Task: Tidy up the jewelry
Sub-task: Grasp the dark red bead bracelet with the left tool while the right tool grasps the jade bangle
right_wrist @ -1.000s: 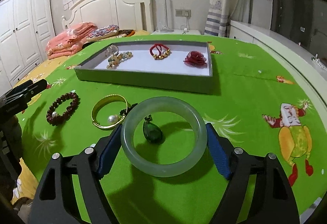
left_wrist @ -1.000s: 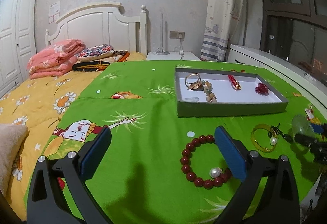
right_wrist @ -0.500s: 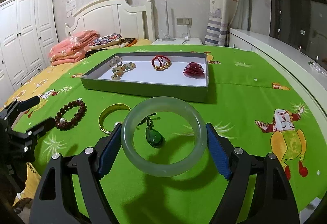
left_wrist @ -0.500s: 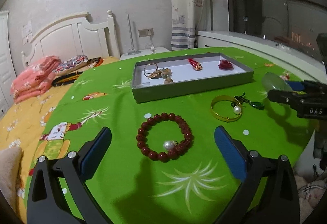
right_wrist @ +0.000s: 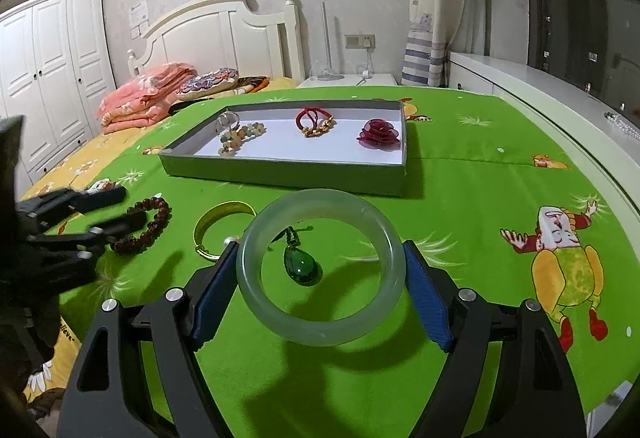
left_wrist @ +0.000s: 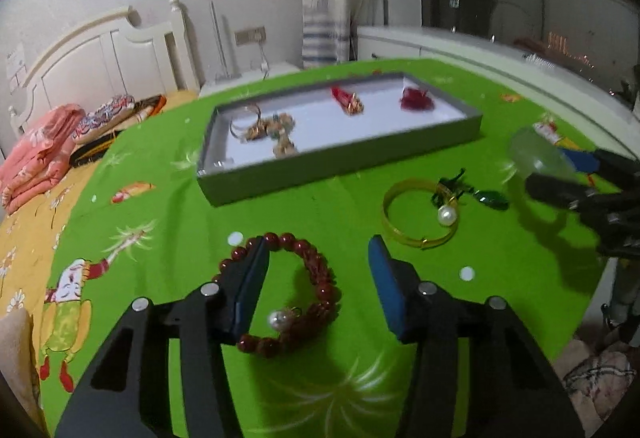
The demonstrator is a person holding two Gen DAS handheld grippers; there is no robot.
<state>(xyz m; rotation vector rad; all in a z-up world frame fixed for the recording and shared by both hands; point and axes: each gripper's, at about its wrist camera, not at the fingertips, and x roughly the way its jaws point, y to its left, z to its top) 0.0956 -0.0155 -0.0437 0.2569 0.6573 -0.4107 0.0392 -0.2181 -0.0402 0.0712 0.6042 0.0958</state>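
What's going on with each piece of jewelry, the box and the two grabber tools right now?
Pale green bangle: held in the air by the right gripper.
Red bead bracelet: lying on the green cloth, left gripper open around one side of it.
Gold bangle: lying on the cloth.
Green pendant: lying on the cloth.
Gray tray: open, holding a beaded piece, red cord bracelet and red flower.

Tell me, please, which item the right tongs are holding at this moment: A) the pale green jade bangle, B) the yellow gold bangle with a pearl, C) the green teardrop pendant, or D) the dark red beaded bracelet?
A: the pale green jade bangle sits clamped between the blue pads of the right tongs, above the green bedsheet.
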